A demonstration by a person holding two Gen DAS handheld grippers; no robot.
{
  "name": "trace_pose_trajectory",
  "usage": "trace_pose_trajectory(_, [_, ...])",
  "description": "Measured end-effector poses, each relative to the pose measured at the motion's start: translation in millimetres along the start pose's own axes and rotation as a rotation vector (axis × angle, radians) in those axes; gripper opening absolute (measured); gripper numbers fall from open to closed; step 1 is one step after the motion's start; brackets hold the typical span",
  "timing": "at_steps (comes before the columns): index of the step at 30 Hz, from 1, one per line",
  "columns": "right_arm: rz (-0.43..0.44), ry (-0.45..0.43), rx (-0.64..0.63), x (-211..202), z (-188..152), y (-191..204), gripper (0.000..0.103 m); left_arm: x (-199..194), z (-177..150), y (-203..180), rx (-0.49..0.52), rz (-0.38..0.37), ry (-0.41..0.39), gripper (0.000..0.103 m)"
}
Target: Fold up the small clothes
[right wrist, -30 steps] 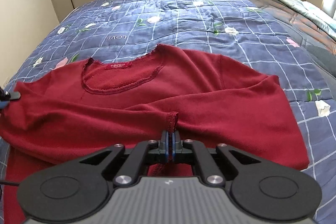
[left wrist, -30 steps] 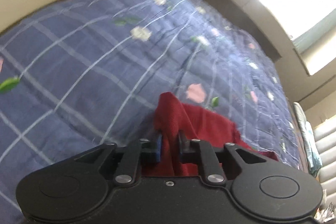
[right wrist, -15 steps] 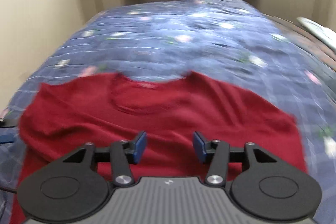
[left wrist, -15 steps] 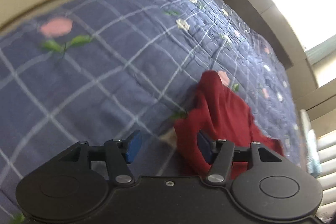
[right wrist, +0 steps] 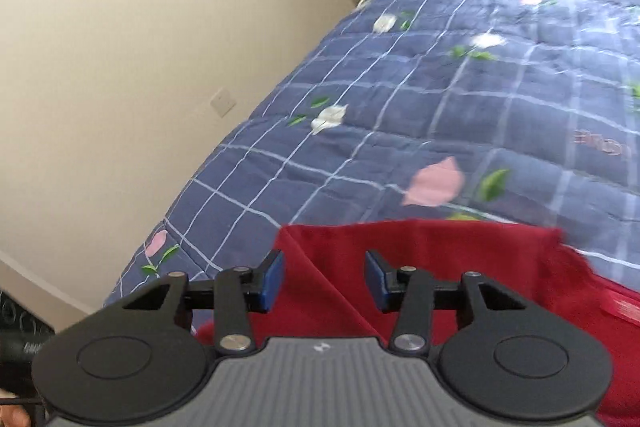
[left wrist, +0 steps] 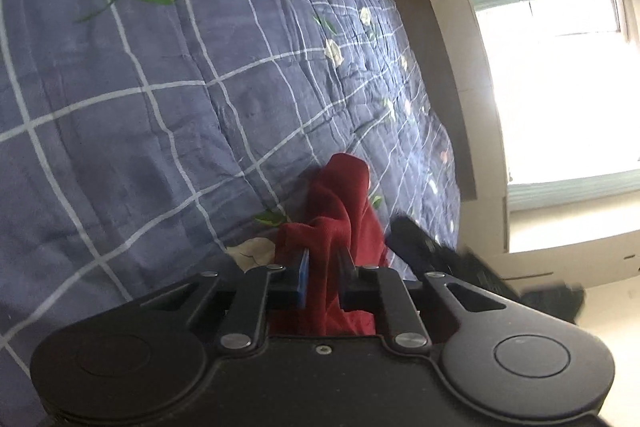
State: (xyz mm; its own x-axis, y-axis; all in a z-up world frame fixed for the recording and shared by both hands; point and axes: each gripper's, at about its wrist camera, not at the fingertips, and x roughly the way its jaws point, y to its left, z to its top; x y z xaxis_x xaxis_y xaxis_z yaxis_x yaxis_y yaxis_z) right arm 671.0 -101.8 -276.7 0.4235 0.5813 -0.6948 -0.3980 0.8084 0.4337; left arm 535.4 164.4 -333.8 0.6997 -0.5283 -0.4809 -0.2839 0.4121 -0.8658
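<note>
Red sweater [right wrist: 432,267] lying on the blue checked quilt [right wrist: 400,115] of a bed, mid-fold; all places are given relative to the sweater.

Left claw [left wrist: 323,269]: its jaws have just been closing and now stand narrow, pinched on a bunched fold of the sweater [left wrist: 340,211] at one outer end of the garment. The cloth rises in a crumpled ridge beyond the blue pads [left wrist: 304,269] and lies against the quilt [left wrist: 160,87]. A blurred dark object just beside this end of the sweater is probably the other tool, but this cannot be told for certain.

Right claw [right wrist: 324,281]: its jaws stand about half apart and have just been closing slightly. Sweater cloth lies below and between the fingertips [right wrist: 272,279], but the pads do not press on it, so nothing is held. The claw hangs over the sweater's near corner, close to where its straight upper edge meets the quilt. A pale wall [right wrist: 140,67] bounds the bed on that side.

Step in hand, as judged: one end is already gripped, and the free claw is being brought to a matching grip point on the same side, ready for a fold across the body.

Next move: lower the right claw onto the edge, close it on a single layer or clean fold, then carry both grips over together, keeping the edge taut so the cloth lands flat.
</note>
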Motion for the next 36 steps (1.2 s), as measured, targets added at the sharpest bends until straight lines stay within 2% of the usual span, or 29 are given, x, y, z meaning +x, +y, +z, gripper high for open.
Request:
trace_pose_trajectory(2, [0.018,0.037,0.006,15.7,3.0,4.1,0.05,-1.4,-0.9,4.7,-0.034,-0.011,-0.011,0.014])
trace_pose_trajectory(4, [0.003,0.074,-0.015,26.7,1.6,7.6,0.035,-3.2,0.3,9.7,-0.055,-0.009,-0.022,0.015])
trace_pose_trajectory(5, [-0.01,0.083,-0.03,30.2,-0.1,10.3,0.013,-3.6,0.8,11.9,-0.064,-0.003,-0.029,0.016])
trace_pose_trajectory(8, [-0.004,0.074,-0.04,26.7,-5.7,13.6,0.004,-3.2,4.0,19.9,-0.102,-0.004,-0.031,0.018])
trace_pose_trajectory(12, [-0.021,0.036,-0.049,18.0,-3.8,16.5,0.003,2.6,8.7,24.2,-0.124,-0.022,-0.006,0.019])
trace_pose_trajectory(15, [-0.032,0.017,-0.057,13.7,-0.5,17.7,0.003,3.1,8.9,25.1,-0.126,-0.028,0.008,0.028])
trace_pose_trajectory(17, [-0.032,0.008,-0.053,11.2,0.4,17.5,0.003,3.7,8.4,25.1,-0.126,-0.029,0.004,0.028])
trace_pose_trajectory(18, [-0.036,0.003,-0.056,10.1,0.1,18.1,0.003,4.6,8.5,25.1,-0.129,-0.033,0.003,0.026])
trace_pose_trajectory(19, [-0.044,-0.004,-0.065,8.8,-0.5,19.1,0.003,5.1,8.2,25.1,-0.131,-0.037,0.001,0.011])
trace_pose_trajectory(20, [-0.054,-0.013,-0.074,7.4,-1.2,20.1,0.003,5.9,8.0,23.5,-0.126,-0.036,-0.005,0.001])
trace_pose_trajectory(26, [-0.091,-0.06,-0.065,4.0,-3.1,20.0,0.003,-4.1,-3.1,8.8,-0.077,0.041,-0.105,0.001])
trace_pose_trajectory(33, [-0.124,-0.071,-0.08,8.1,-14.9,25.6,0.004,-12.8,-11.2,6.6,-0.054,0.122,-0.141,0.001])
trace_pose_trajectory(34, [-0.129,-0.068,-0.078,7.6,-16.5,25.4,0.005,-11.6,-10.8,6.8,-0.049,0.134,-0.135,0.002])
trace_pose_trajectory(35, [-0.13,-0.069,-0.07,5.4,-18.0,24.7,0.011,-10.9,-9.8,6.5,-0.041,0.142,-0.132,0.002])
trace_pose_trajectory(36, [-0.132,-0.077,-0.063,1.0,-19.8,23.6,0.024,-10.5,-8.8,5.4,-0.028,0.15,-0.128,0.002])
